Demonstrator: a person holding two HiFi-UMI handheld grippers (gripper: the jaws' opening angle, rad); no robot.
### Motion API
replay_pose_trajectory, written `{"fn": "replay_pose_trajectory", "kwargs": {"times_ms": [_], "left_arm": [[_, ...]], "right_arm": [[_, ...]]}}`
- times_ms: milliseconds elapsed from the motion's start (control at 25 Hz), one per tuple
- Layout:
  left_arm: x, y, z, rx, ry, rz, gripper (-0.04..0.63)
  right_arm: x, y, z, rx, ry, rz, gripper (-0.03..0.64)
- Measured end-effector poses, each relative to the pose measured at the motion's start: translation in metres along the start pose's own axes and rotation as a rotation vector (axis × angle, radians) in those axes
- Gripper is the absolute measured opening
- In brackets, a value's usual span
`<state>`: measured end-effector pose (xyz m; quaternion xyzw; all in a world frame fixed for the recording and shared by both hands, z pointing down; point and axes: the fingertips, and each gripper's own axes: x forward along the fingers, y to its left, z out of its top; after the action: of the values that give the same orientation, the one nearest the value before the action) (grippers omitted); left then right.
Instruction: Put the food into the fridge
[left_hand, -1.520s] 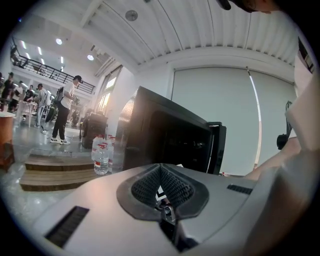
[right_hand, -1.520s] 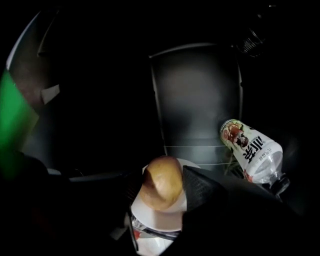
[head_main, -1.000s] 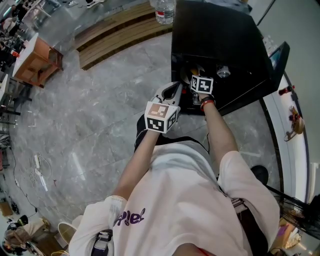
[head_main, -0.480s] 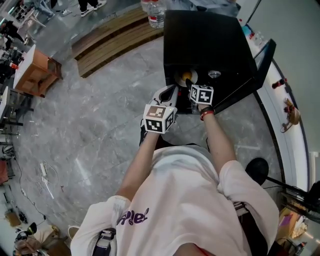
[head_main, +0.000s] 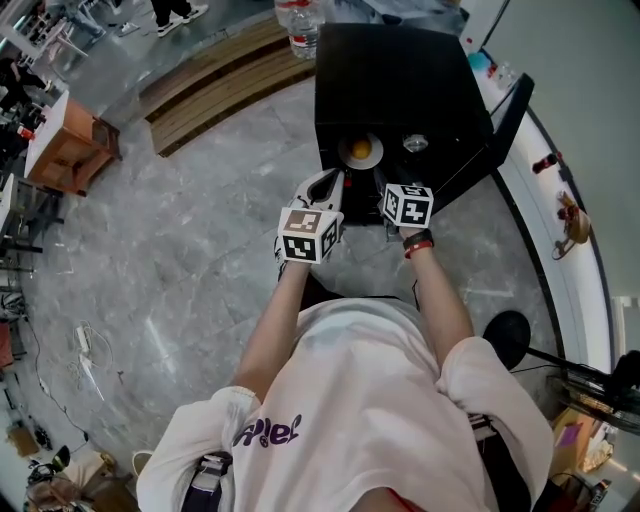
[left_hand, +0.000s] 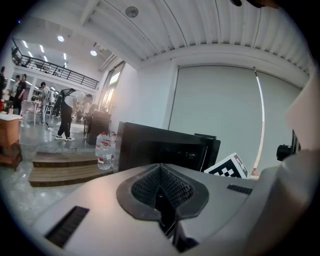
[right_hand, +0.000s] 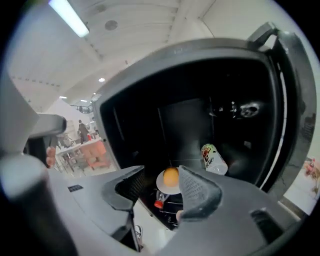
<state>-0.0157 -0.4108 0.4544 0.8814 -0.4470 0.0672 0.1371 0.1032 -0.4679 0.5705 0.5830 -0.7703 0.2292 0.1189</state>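
Observation:
The black fridge (head_main: 400, 70) stands open, its door (head_main: 507, 112) swung to the right. On its shelf sits a white plate with an orange food item (head_main: 360, 150) (right_hand: 170, 178), and a can (head_main: 415, 143) (right_hand: 214, 158) lies to the right of it. My right gripper (head_main: 390, 197) (right_hand: 161, 187) hangs just in front of the opening. Its jaws are apart and closing, with nothing between them. My left gripper (head_main: 330, 184) (left_hand: 161, 195) is beside it on the left, shut and empty, pointing at the fridge (left_hand: 160, 147).
A red-capped bottle (right_hand: 158, 202) shows on a lower fridge shelf. Water bottles (head_main: 304, 20) (left_hand: 104, 152) stand by wooden steps (head_main: 220, 70) behind the fridge. An orange cabinet (head_main: 75, 130) is far left, a white counter (head_main: 575, 270) on the right. The floor is grey marble.
My right gripper has drawn back out of the fridge toward me, leaving the plate with the orange food uncovered on the shelf. The left gripper stayed beside it.

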Motion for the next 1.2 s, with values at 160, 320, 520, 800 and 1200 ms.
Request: {"fn": "replay_pose_trajectory", "kwargs": {"times_ms": [160, 320, 520, 800, 1200], "left_arm": [[-0.008, -0.013, -0.001, -0.011, 0.001, -0.014, 0.017], [-0.010, -0.024, -0.003, -0.015, -0.001, -0.012, 0.018], [-0.018, -0.043, -0.006, 0.012, -0.021, 0.014, 0.018], [-0.035, -0.057, -0.015, 0.029, -0.046, 0.072, 0.018], [-0.054, -0.078, -0.011, 0.050, -0.081, 0.109, 0.018]], "right_arm": [[-0.034, 0.007, 0.008, 0.026, -0.040, 0.037, 0.212], [-0.065, 0.011, 0.017, 0.000, -0.075, 0.056, 0.186], [-0.106, 0.006, 0.026, -0.026, -0.124, 0.065, 0.154], [-0.151, -0.002, 0.031, -0.054, -0.179, 0.034, 0.120], [-0.189, -0.004, 0.037, -0.043, -0.258, -0.018, 0.051]]}}
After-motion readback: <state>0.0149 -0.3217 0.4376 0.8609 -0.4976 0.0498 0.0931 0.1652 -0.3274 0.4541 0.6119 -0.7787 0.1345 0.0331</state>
